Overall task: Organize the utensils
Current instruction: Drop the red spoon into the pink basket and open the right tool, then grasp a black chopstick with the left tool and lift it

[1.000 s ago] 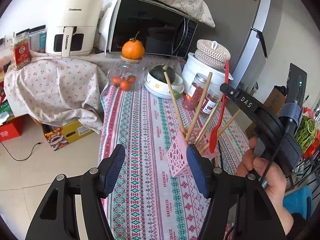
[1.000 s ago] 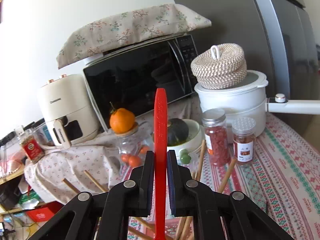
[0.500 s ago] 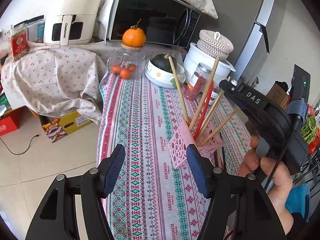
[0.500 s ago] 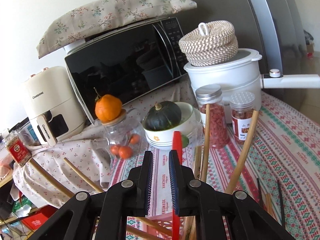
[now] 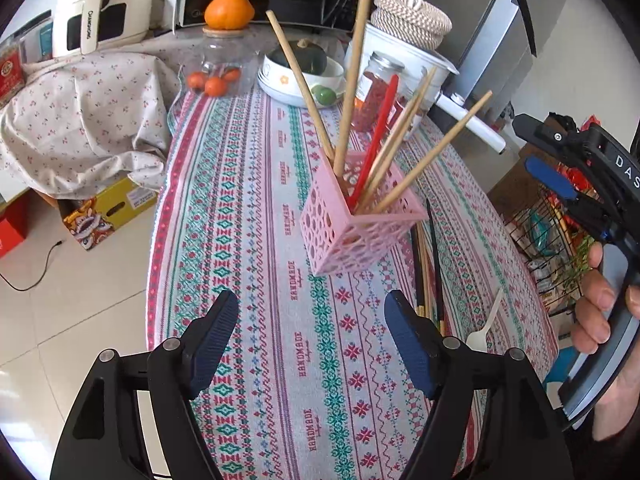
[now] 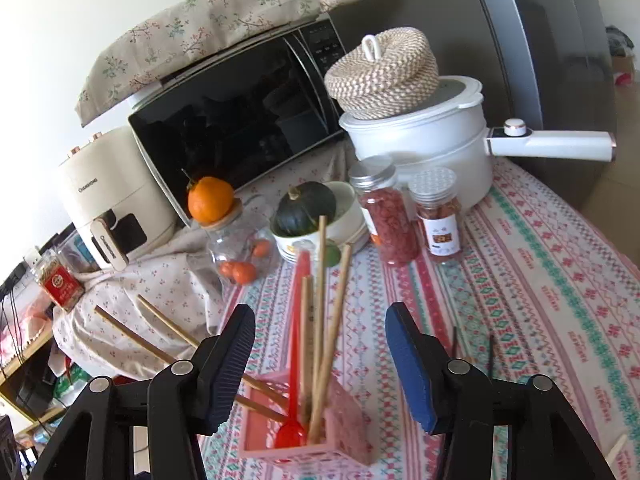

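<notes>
A pink perforated holder point(image 5: 352, 224) stands on the patterned tablecloth point(image 5: 248, 208); it also shows in the right wrist view point(image 6: 316, 436). It holds several wooden chopsticks point(image 5: 348, 80) and a red plastic spoon point(image 5: 374, 148), also seen from the right wrist point(image 6: 296, 340). Dark chopsticks point(image 5: 434, 256) and a white plastic fork point(image 5: 482, 328) lie on the cloth to the holder's right. My left gripper point(image 5: 310, 342) is open and empty, just short of the holder. My right gripper point(image 6: 320, 368) is open and empty above the holder; from the left wrist it appears at the right point(image 5: 560, 160).
At the table's far end stand a bowl with a green squash point(image 6: 306, 210), a glass jar topped by an orange point(image 6: 240, 248), two spice jars point(image 6: 388, 216), a white pot point(image 6: 424, 136), a microwave point(image 6: 240, 108) and an air fryer point(image 6: 108, 192). A wire rack point(image 5: 548, 232) stands right of the table.
My right gripper lowered the red spoon into the pink holder, opened and let go of it. The left gripper drew back and up from the holder, staying open.
</notes>
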`<state>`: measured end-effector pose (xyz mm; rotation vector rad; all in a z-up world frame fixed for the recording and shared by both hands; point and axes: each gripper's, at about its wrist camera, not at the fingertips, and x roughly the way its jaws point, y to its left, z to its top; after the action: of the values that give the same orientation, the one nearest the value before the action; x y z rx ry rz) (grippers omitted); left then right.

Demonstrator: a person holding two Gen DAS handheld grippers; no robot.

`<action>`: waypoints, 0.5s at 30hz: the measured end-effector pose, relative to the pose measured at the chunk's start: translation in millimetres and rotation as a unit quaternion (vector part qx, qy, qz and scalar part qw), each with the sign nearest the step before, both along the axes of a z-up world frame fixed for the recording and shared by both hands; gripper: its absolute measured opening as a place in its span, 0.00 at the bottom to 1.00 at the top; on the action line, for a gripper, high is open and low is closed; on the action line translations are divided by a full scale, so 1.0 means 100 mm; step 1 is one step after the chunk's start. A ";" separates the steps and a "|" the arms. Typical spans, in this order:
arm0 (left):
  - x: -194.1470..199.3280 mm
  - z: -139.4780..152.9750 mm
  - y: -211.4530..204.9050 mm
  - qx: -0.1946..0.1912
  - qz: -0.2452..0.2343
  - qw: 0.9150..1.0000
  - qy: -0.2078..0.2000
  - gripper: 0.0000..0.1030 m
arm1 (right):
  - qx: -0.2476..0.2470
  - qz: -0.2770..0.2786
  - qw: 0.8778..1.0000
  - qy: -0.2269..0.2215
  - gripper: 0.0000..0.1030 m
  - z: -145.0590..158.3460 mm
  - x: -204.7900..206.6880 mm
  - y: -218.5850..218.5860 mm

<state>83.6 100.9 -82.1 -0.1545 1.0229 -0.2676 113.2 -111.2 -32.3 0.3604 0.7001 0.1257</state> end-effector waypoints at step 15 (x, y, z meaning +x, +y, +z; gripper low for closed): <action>-0.01 -0.23 -0.86 0.032 -0.068 0.995 0.064 0.80 | -0.074 0.005 0.983 0.167 0.78 -0.35 -0.20 -0.94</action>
<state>83.1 14.8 -105.5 -0.0431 1.1700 -0.3521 93.4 -205.3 -66.9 0.2358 1.0378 0.0214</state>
